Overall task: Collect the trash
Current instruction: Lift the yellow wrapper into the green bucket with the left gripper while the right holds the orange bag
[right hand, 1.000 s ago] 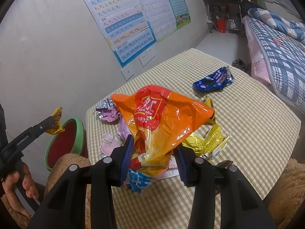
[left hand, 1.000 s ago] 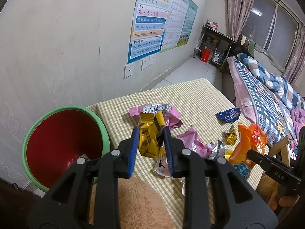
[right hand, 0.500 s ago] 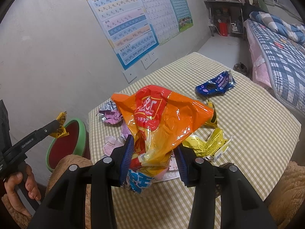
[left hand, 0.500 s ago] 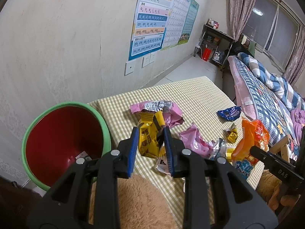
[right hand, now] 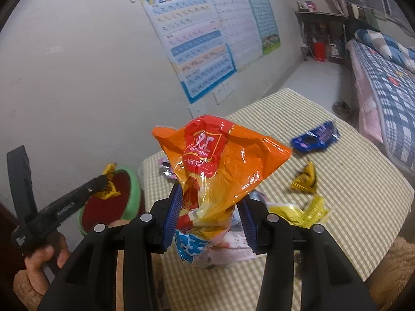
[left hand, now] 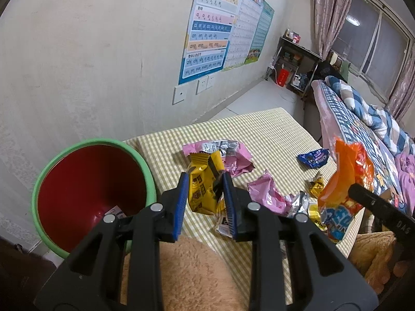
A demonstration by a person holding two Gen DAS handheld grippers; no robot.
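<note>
Left gripper jaws clamping yellow wrapper, red bin just left, right gripper jaws gripping orange bag above bench, blue wrapper beyond, pink wrappers ahead.

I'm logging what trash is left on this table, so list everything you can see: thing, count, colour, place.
yellow wrapper: 1, yellow and black, held in the left gripper
orange bag: 1, orange, red and blue, held in the right gripper
pink wrappers: 2, pink, on the table nearest the bin
blue wrapper: 1, blue, far side of the table
small yellow wrapper: 1, yellow and black, mid table
bin: 1, green rim, red inside, left of the table
table: 1, yellow check cloth
posters: 3, on the wall
bed: 1, blue plaid, right
left gripper: shut
right gripper: shut
</note>
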